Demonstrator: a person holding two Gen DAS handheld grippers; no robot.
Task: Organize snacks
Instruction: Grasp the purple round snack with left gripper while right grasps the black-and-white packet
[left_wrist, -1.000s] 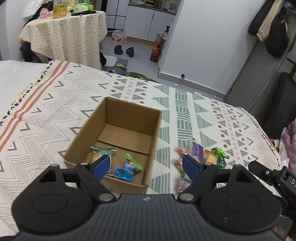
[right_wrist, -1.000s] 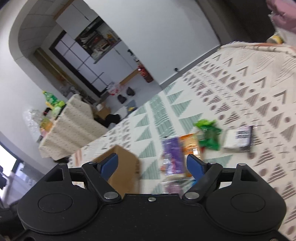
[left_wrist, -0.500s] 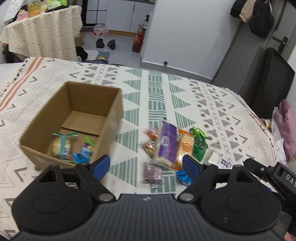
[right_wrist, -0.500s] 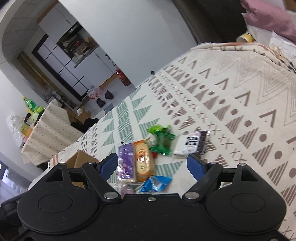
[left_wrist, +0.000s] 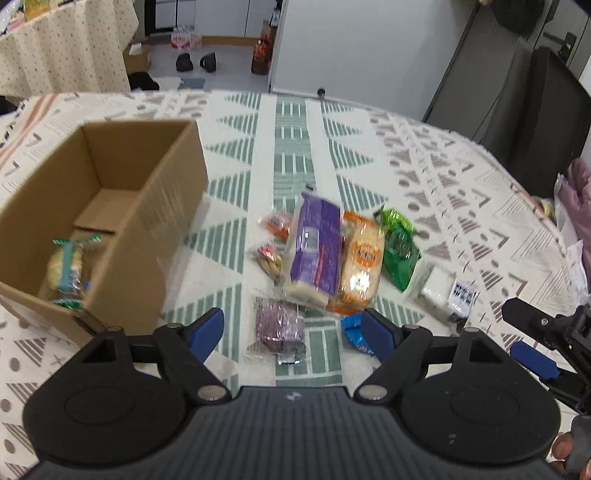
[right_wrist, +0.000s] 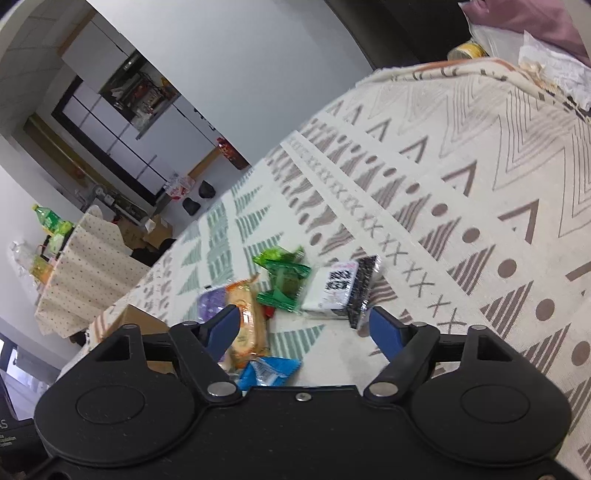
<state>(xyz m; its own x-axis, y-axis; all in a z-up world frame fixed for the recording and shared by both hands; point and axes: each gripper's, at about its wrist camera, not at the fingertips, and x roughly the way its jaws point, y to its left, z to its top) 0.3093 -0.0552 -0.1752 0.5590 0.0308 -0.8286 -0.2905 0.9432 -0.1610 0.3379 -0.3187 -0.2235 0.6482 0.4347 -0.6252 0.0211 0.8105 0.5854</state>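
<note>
Blue-padded and spread wide with nothing between its fingers, your left gripper (left_wrist: 291, 332) hangs over the patterned cream, green and brown bedspread (left_wrist: 288, 155); just past its pads lies a small purple foil-wrapped snack (left_wrist: 279, 326), and beside that, close to the right pad, a blue crinkled packet (left_wrist: 352, 332); your right gripper (right_wrist: 301, 326) is equally wide apart and holds nothing, and it frames a white pack with a black printed end (right_wrist: 340, 290) lying flat near its right pad; beyond the purple foil piece you have the main heap, a long purple-wrapped loaf-shaped pack (left_wrist: 317, 247) touching an orange-wrapped bread pack (left_wrist: 362, 258), with a green foil packet (left_wrist: 399, 251) against that one's far side; two small reddish wrapped sweets (left_wrist: 271, 240) lie just left of the purple pack; to your left, apart from the heap, stands an open brown cardboard box (left_wrist: 162, 206), and inside its near end you can see a clear-wrapped pale round cake with a teal band (left_wrist: 66, 267); farther off, past the bed's edge, a table under a dotted cream cloth (left_wrist: 70, 48) stands on the floor.
</note>
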